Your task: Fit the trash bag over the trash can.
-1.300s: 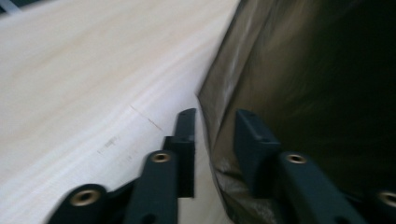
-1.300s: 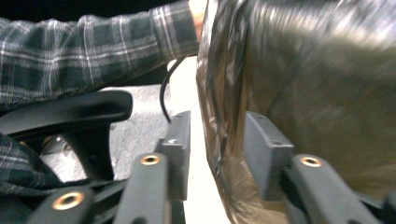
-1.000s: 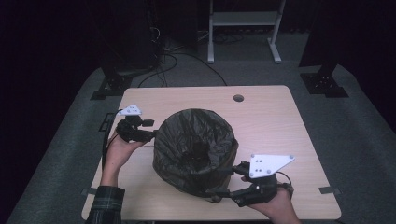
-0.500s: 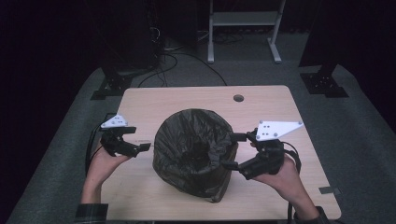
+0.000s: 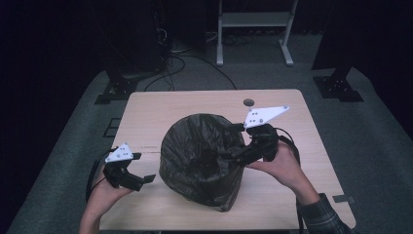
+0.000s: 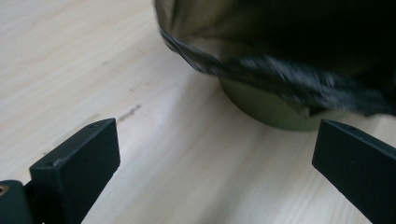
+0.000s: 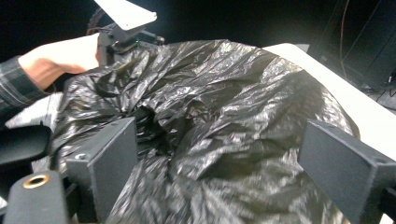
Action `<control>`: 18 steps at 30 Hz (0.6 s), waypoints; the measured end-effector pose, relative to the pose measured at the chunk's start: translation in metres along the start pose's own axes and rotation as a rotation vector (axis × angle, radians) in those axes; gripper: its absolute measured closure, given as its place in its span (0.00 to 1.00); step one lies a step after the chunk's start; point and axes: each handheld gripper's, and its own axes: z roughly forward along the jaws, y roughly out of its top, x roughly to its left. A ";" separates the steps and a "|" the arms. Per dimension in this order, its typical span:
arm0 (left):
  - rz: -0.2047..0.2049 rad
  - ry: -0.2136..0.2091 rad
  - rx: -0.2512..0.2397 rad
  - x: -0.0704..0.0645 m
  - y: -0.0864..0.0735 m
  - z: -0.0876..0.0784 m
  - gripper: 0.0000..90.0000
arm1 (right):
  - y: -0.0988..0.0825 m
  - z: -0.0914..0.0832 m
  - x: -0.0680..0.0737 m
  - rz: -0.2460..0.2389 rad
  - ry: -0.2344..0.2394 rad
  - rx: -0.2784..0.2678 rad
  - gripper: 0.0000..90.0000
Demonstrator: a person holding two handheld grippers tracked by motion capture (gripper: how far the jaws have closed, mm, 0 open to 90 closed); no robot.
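Note:
A bin lined with a crinkled black bag (image 5: pixel 202 156) stands mid-table. In the left gripper view its olive base (image 6: pixel 275 112) shows under the bag's hem (image 6: pixel 280 79). My left gripper (image 5: pixel 142 168) is low near the table's front left, apart from the bin. Its jaws have just been opening and stand wide (image 6: pixel 215 158) with nothing between them. My right gripper (image 5: pixel 233 144) is at the bin's right rim. Its jaws have just been opening too and stand wide over the bag (image 7: pixel 224 172), not pressing on it. The left gripper (image 7: pixel 123 32) shows beyond the bag.
The wooden table (image 5: pixel 195 102) has a small round hole (image 5: pixel 249 102) near its far edge. Behind it on the grey floor are a white frame's legs (image 5: pixel 253 39), black stands (image 5: pixel 336 83) and loose cables (image 5: pixel 185 63).
The left hand has drawn back from the bin's left rim toward the front left and sunk. The right hand has risen from the bag's front right to its right rim. Both jaws opened.

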 end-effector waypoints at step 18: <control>0.068 -0.040 0.102 -0.030 -0.048 0.035 0.00 | 0.009 0.038 -0.016 -0.066 0.029 0.160 0.13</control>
